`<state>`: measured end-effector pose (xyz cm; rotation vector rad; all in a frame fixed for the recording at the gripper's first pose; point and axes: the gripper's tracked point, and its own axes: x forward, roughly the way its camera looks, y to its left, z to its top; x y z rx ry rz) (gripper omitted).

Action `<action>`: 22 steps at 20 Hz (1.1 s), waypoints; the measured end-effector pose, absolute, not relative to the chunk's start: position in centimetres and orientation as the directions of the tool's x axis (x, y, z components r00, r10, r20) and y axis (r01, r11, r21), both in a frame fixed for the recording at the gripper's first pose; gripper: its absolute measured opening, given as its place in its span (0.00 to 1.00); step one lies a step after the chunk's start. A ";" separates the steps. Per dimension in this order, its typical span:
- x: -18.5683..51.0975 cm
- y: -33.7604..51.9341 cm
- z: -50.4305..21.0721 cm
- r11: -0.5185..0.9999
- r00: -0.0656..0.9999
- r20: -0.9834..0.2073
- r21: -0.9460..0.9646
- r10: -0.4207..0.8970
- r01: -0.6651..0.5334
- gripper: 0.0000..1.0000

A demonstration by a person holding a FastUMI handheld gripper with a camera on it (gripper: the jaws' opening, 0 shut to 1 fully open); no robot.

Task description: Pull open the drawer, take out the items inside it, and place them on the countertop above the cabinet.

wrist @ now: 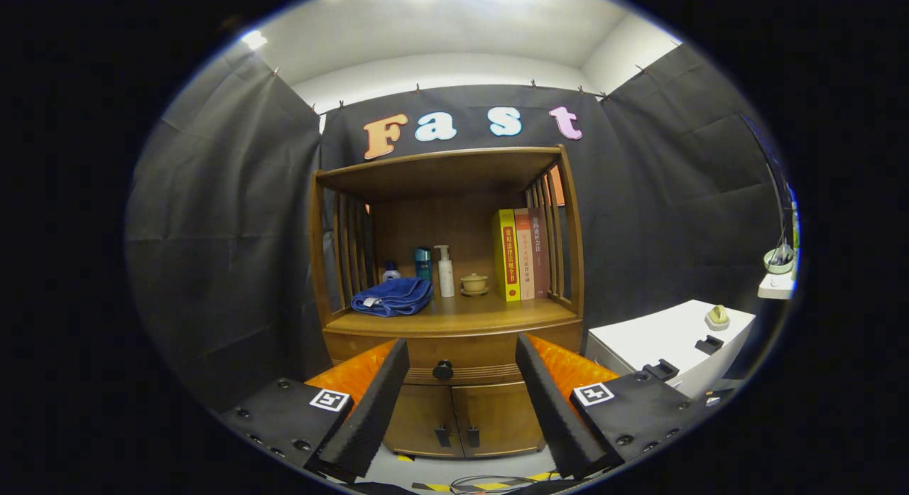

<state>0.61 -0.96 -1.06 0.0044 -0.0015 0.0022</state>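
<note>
A wooden cabinet (pixel 454 317) stands ahead against the booth wall. Its drawer (pixel 461 356) is pushed in flush, with a dark round knob (pixel 443 370) at its middle. What lies inside the drawer is hidden. The countertop (pixel 490 312) above the drawer holds a folded blue towel (pixel 393 296), a few bottles (pixel 445 270), a small lidded cup (pixel 474 283) and upright books (pixel 520 253). My gripper (pixel 461 371) is open, some way short of the cabinet, with the knob in line between the fingers (pixel 373 403) and nothing held.
Two lower cabinet doors (pixel 465 417) sit shut below the drawer. A white table (pixel 667 339) stands to the right with small objects on it. Cables and striped tape lie on the floor (pixel 490 484) before the cabinet. A roofed shelf frame encloses the countertop.
</note>
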 end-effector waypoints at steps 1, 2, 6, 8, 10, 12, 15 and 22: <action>0.6 -1.0 -1.0 1.000 1.000 0.008 0.007 0.005 -0.005 0.99; 0.6 -0.9 -1.0 1.000 1.000 0.015 0.008 0.012 -0.012 0.98; 1.1 -0.7 -1.7 0.999 0.998 0.047 0.016 0.030 -0.031 0.99; 2.1 -0.2 -2.8 0.999 0.998 0.051 0.020 0.045 -0.046 0.99; 3.3 0.3 -4.2 0.997 0.997 0.045 0.016 0.069 -0.070 0.99; 4.7 0.2 -5.4 0.997 0.997 0.038 0.023 0.067 -0.067 0.99; 7.5 0.9 -7.4 0.996 0.996 0.022 0.024 0.082 -0.083 0.99; 18.3 1.8 -14.5 0.997 0.996 -0.064 -0.042 0.062 -0.064 0.99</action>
